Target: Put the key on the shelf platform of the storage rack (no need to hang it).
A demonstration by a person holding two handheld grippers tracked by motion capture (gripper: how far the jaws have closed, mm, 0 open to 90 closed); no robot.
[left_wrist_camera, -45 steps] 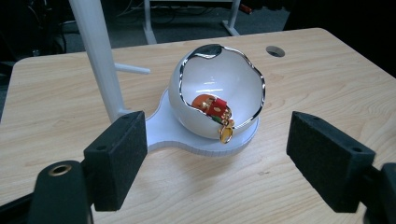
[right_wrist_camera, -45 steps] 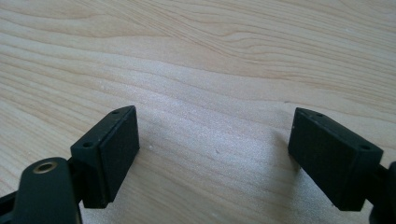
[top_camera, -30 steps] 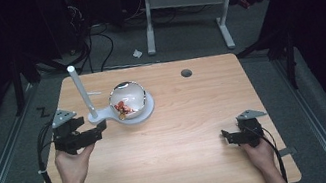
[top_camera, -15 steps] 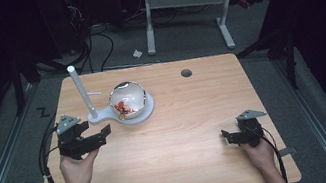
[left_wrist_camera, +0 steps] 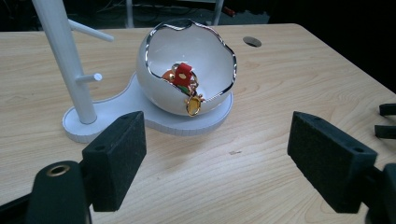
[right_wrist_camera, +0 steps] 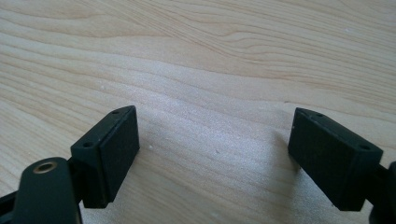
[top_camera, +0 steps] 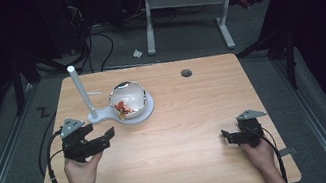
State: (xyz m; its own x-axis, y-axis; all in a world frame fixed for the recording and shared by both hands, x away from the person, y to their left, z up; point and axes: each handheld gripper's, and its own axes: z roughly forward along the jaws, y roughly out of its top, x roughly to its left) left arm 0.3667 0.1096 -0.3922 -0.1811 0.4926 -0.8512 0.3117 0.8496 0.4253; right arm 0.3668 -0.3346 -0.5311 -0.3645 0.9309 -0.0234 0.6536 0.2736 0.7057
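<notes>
Left hand-held gripper (top_camera: 102, 135) held low in the left hand (top_camera: 82, 169), jaws spread wide, empty; right hand-held gripper (top_camera: 226, 137) gripped in the right hand (top_camera: 258, 152), jaws likewise parted, empty.

Glossy white egg-shaped bowl (left_wrist_camera: 187, 70), silvery rim; matt white stand (left_wrist_camera: 79, 123); pale wood-grain table (left_wrist_camera: 289, 93).

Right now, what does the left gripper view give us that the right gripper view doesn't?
Left gripper view alone: the egg-shaped bowl holding small trinkets, on a white base with an upright peg post, ahead of the open left gripper. Right gripper view alone: the open right gripper just above bare wood. Both: black padded jaws spread wide over the wooden table.
</notes>
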